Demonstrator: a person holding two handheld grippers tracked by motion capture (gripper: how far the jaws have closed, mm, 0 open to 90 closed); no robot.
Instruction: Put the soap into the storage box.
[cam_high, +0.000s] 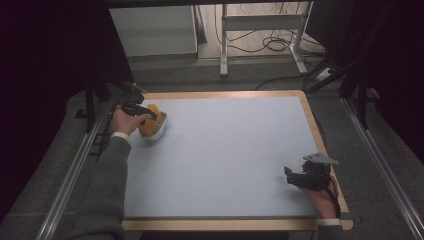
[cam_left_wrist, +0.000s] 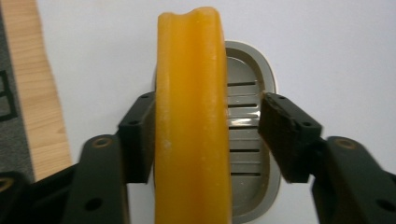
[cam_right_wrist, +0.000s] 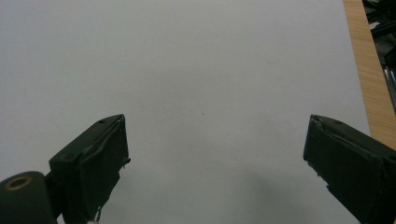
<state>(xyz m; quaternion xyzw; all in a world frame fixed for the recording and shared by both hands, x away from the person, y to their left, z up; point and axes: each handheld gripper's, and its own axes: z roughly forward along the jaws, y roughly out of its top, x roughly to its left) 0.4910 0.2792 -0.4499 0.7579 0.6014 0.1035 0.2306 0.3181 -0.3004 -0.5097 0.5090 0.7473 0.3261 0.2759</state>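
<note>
Straddling the orange soap bar (cam_left_wrist: 192, 121) with one jaw touching, the left gripper (cam_left_wrist: 205, 133), unclenched, could tip it off the grey dish (cam_left_wrist: 245, 93) while the right gripper (cam_right_wrist: 215, 158) idles spread.

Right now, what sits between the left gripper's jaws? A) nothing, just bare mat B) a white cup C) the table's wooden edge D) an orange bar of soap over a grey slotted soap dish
D: in the left gripper view the orange soap stands between the jaws of the left gripper, with the grey slotted dish beneath it.
</note>
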